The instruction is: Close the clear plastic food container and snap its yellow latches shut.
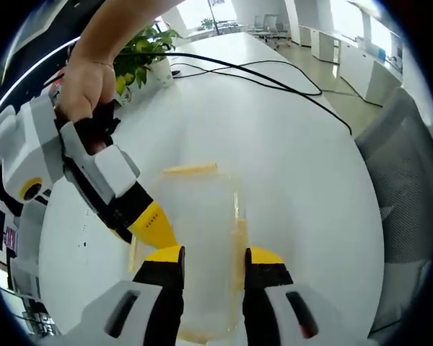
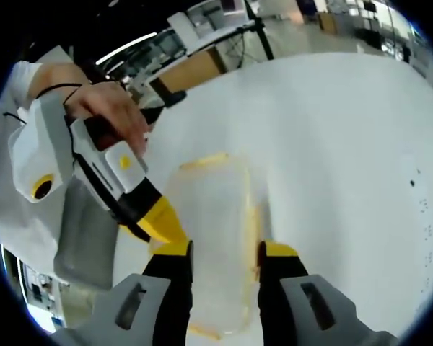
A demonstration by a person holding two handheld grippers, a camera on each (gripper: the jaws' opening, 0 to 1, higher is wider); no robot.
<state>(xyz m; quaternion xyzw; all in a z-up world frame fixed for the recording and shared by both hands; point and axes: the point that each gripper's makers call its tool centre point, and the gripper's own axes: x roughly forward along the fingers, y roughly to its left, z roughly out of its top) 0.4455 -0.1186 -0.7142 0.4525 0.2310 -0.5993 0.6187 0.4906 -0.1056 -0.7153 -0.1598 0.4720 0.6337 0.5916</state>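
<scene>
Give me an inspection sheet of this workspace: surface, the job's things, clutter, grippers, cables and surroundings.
Surface: white table, bare around the work.
Job's things: clear plastic food container with yellow latches lies on the table between both grippers; whether the lid is fully seated or the latches are snapped cannot be told.
Clutter: potted plant at the table's far end.
Grippers: left gripper open, jaws either side of the container; right gripper open, likewise straddling it. A hand holds the right gripper in the left gripper view.
Cables: black cables run across the far part of the table.
Surroundings: grey chair beside the table; office desks behind.
</scene>
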